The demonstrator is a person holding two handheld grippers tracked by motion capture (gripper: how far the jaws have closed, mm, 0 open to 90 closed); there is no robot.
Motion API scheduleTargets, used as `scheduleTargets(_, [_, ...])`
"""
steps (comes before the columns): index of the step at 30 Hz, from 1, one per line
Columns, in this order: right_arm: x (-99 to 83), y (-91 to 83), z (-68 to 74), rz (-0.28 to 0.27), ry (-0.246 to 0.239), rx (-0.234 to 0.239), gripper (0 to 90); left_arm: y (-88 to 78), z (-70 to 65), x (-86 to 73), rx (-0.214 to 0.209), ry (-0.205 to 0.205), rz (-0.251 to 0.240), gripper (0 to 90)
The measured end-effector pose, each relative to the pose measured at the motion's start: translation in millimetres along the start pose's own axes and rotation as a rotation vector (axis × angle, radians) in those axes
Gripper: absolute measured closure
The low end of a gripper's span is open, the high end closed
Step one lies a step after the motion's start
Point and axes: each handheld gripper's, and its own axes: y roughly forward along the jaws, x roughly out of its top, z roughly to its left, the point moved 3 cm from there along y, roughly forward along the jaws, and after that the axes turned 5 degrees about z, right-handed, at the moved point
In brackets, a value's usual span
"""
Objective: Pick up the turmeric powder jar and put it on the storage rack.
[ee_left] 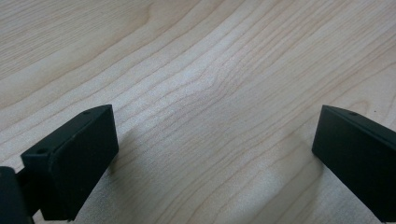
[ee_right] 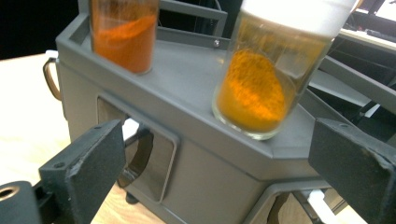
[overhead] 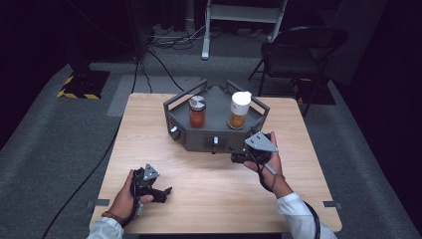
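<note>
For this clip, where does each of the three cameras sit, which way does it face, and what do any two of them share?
High view: above the person's side, facing forward and down on the wooden table; both forearms, left gripper and right gripper show.
Left gripper view: on the left gripper, facing down at bare tabletop between open jaws.
Right gripper view: on the right gripper, facing the grey rack, jaws open.
Shared: high and right gripper views both show the rack, the white-capped jar and the metal-lidded jar.

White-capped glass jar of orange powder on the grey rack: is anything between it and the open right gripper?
Nothing visible blocks it. The right gripper sits low at the front wall of the grey hexagonal rack, jaws open. The white-capped glass jar of orange powder stands above on the rack's top, with clear space toward it.
</note>
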Motion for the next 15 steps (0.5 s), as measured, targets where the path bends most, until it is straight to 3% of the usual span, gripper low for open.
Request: scheduleTargets(15, [-24.8,-6.7,13.7,0.033,-0.111,0.033,3.5,-0.1,0.1,0.1,0.0,0.003,0.001,0.2])
